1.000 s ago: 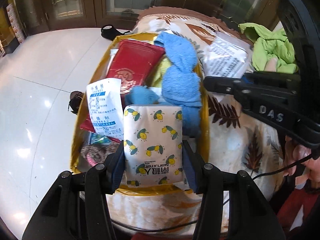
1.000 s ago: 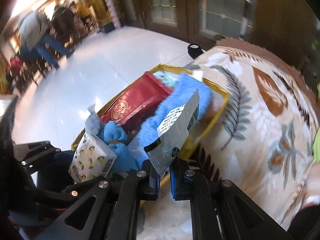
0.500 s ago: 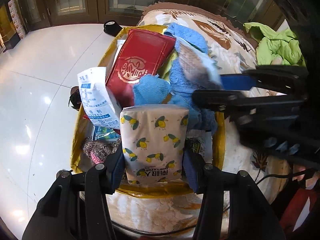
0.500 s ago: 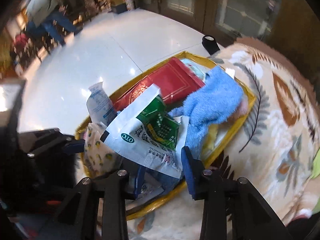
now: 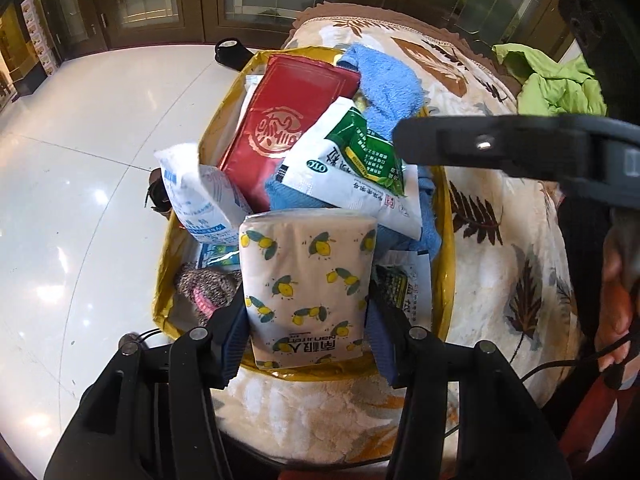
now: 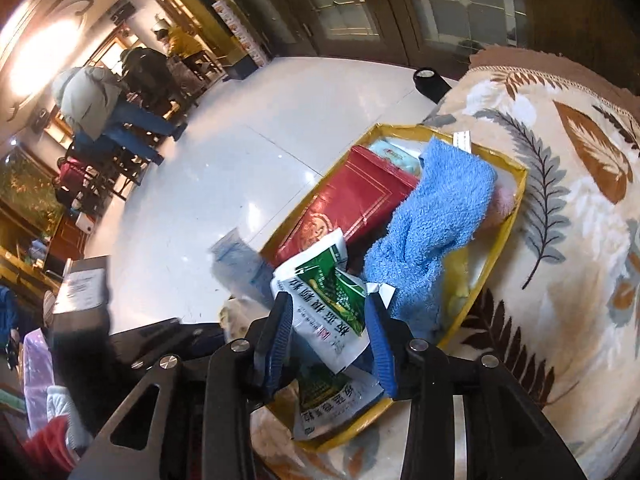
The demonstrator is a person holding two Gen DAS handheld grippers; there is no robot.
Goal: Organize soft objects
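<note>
While tilted, "OTC" sachet [image 5: 352,168]

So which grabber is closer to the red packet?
Right. The right gripper hangs open over the green and white sachet, which leans on the red packet. The left gripper is further back, clamping the lemon tissue pack.

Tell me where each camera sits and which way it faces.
Left wrist: on the left tool, facing the yellow tray; it grips the lemon-print tissue pack; a hand shows.
Right wrist: on the right tool, open around the green-and-white sachet.
Shared: tray, red pouch, blue towel.
</note>
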